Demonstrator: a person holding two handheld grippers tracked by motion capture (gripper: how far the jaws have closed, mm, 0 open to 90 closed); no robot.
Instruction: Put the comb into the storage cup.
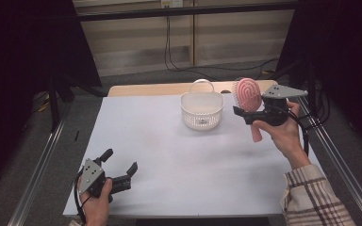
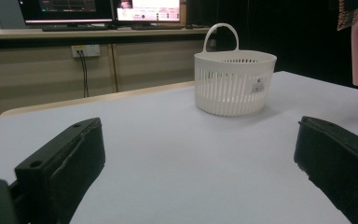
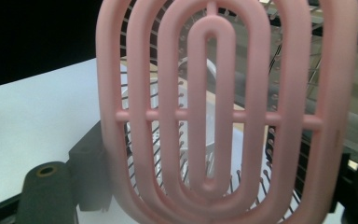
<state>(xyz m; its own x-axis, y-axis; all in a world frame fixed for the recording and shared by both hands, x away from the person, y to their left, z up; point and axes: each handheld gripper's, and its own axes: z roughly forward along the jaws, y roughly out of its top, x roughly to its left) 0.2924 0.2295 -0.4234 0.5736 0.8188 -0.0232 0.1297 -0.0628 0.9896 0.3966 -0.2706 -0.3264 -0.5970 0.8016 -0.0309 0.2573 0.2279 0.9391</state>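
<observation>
Right claw (image 1: 243, 112) is up off the bench (image 1: 169, 150), held in the person's right hand (image 1: 283, 129) near the far right corner. Its jaws are closed on a pink hairbrush (image 1: 248, 94). The brush stands roughly upright: the oval head is above the jaws and the pink handle hangs below the hand. In the right gripper view the brush head (image 3: 223, 112) sits right in front of the camera, back face toward the lens, concentric pink ribs with open slots, thin bristles visible through the slots. A black jaw flanks the head on either side; the contact points themselves are blurred, so the grip looks to be at the neck of the brush, but I cannot be sure.

White slatted basket (image 1: 201, 110) stands upright on the bench, far side, near the middle, with its loop handle raised. The brush is just right of the basket and higher than its rim, not touching it. In the left gripper view the basket (image 2: 235, 84) shows a small label on its wall.

Left claw (image 1: 120, 166) rests low at the near left corner of the bench, in the left hand (image 1: 96, 202). Jaws spread wide, nothing between them, bare bench surface visible in the gap. Well apart from the basket.
</observation>
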